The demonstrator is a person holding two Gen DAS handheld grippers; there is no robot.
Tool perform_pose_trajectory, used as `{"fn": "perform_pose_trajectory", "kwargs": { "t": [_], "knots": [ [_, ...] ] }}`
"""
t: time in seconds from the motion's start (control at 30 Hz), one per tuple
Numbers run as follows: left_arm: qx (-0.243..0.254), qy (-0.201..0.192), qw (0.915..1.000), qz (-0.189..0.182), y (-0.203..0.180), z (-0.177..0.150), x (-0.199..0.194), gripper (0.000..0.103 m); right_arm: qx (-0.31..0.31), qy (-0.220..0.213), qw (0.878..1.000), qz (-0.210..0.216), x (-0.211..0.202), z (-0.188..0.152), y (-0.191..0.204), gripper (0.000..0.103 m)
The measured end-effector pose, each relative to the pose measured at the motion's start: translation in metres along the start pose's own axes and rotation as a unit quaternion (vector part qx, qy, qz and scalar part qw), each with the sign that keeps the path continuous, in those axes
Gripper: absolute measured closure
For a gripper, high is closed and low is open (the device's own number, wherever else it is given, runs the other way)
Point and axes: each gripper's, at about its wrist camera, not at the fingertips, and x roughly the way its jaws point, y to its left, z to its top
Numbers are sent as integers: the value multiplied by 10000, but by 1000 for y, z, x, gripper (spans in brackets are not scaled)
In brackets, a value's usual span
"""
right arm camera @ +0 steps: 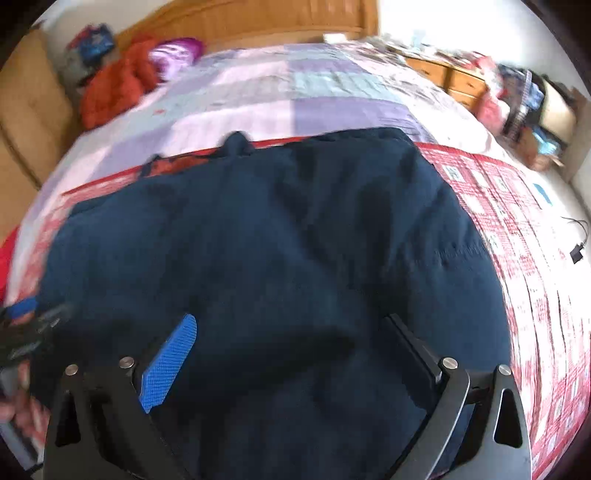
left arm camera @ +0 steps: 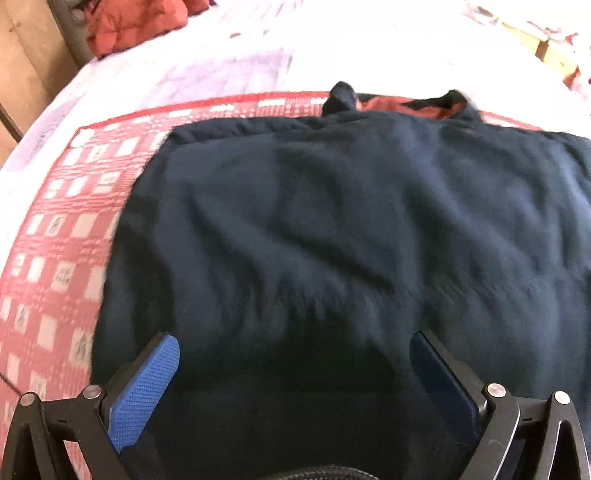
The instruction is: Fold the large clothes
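A large dark navy garment (left arm camera: 332, 229) with an orange-red lining at its collar (left arm camera: 402, 105) lies spread on a red and white patterned mat (left arm camera: 66, 236) on a bed. My left gripper (left arm camera: 295, 343) is open and empty, hovering over the garment's near part. The garment also shows in the right wrist view (right arm camera: 280, 236), with its collar at the far left. My right gripper (right arm camera: 291, 328) is open and empty above the garment's near part. The left gripper (right arm camera: 26, 321) appears blurred at the left edge of the right wrist view.
The bed has a pale lilac and white quilt (right arm camera: 295, 88). An orange garment (right arm camera: 118, 81) and a purple pillow (right arm camera: 173, 55) lie at the far left by the wooden headboard (right arm camera: 251, 18). A cluttered wooden dresser (right arm camera: 454, 77) stands right.
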Motion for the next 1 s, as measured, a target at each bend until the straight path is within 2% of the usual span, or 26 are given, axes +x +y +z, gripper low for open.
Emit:
{"fn": "perform_pose_trajectory", "kwargs": {
  "t": [0.07,0.17,0.27,0.33,0.4,0.5,0.57,0.73,1.0],
  "knots": [
    [-205,125,9997,-107,2,-21,-31,0,-210,76,9997,-60,-30,-23,14,1],
    [-319,427,9983,-220,0,-49,-74,0,-117,358,9992,133,-75,-54,21,1],
    [-52,500,9987,17,-7,-79,-144,0,-85,440,9990,32,-138,-74,29,1],
    [137,465,9986,197,-12,-91,-188,0,13,512,9987,4,-173,-83,26,1],
    [200,511,9983,215,-15,-98,-222,0,186,634,9978,100,-210,-92,20,1],
    [6,670,9977,114,-21,-106,-267,0,314,893,9952,231,-254,-103,18,1],
    [-116,566,9982,138,-27,-108,-297,0,324,882,9950,345,-282,-112,19,1],
    [-226,329,9988,271,-39,-111,-341,0,72,800,9964,278,-336,-129,21,1],
    [-192,297,9994,10,-55,-119,-377,0,83,814,9957,431,-378,-131,23,1]
  ]
}}
